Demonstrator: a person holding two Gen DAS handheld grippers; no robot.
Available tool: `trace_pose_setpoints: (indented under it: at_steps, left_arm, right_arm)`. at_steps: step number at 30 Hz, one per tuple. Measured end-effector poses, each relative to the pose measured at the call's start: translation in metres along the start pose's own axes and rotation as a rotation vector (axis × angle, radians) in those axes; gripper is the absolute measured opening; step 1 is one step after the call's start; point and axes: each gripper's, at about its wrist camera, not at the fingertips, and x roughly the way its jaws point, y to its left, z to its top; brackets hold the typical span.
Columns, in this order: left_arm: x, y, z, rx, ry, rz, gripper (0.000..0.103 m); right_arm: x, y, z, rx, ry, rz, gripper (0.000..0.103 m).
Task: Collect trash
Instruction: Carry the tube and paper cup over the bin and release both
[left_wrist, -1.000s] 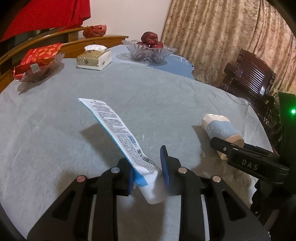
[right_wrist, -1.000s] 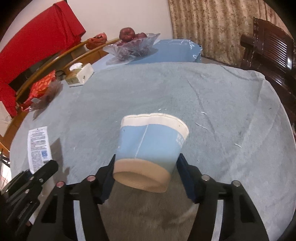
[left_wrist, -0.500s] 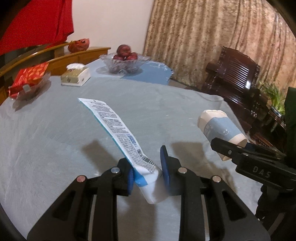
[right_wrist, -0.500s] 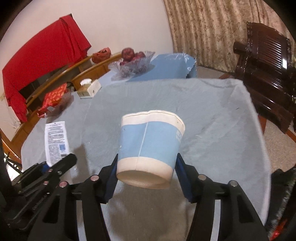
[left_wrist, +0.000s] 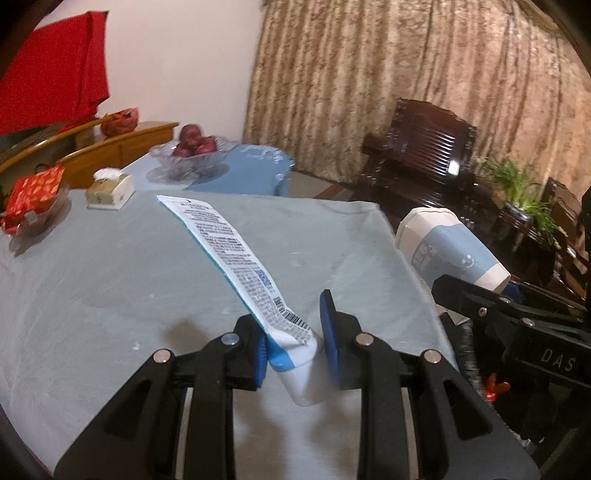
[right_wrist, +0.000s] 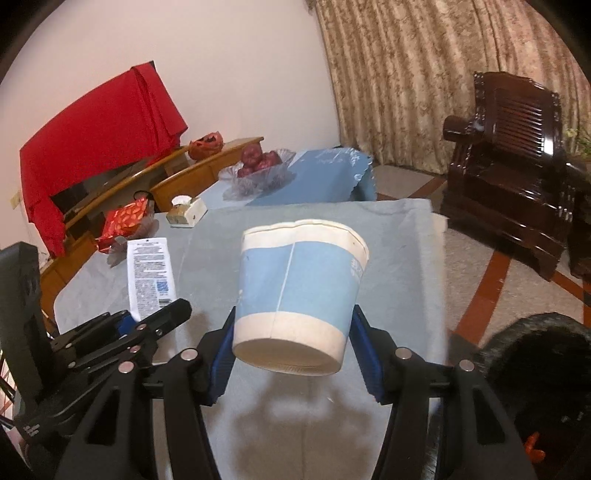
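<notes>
Blue pads of the left tongs (left_wrist: 293, 349) were clamped narrow on the capped end of a squeezed-flat toothpaste tube (left_wrist: 236, 258), which stuck out forward and upward, clear of the counter (left_wrist: 110, 266). The right tongs (right_wrist: 293, 354) held a blue-and-white paper cup (right_wrist: 301, 291) by its base, rim pointing away, also lifted off the grey cloth; its wall looked slightly dented at the rim. Both pieces of trash were therefore in the air above the counter's near edge, the cup just to the right of the tube. No bin was in view, so where they should go could not be told.

To carry them well, I judged that the 2 grips should stay firm but gentle: the cup was thin and would crush under more squeeze, while the tube, held only at its end, could swing or slip if jerked. Keeping the 2 tongs apart would stop the loads knocking together. The fruit bowl (left_wrist: 188, 157) and tissue box (left_wrist: 109, 188) sat well beyond.
</notes>
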Motion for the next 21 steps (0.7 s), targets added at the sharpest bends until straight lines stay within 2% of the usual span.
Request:
trace_pose_setpoints:
  at_steps: [9, 21]
  left_arm:
    - [-0.022, -0.080, -0.001, 0.079, -0.038, -0.134, 0.024]
    - [-0.026, -0.180, -0.017, 0.194, -0.035, -0.327, 0.024]
  right_arm:
    - [-0.067, -0.041, -0.013, 0.050, -0.067, -0.081, 0.057]
    - [-0.146, -0.117, -0.043, 0.147, -0.128, -0.257, 0.057]
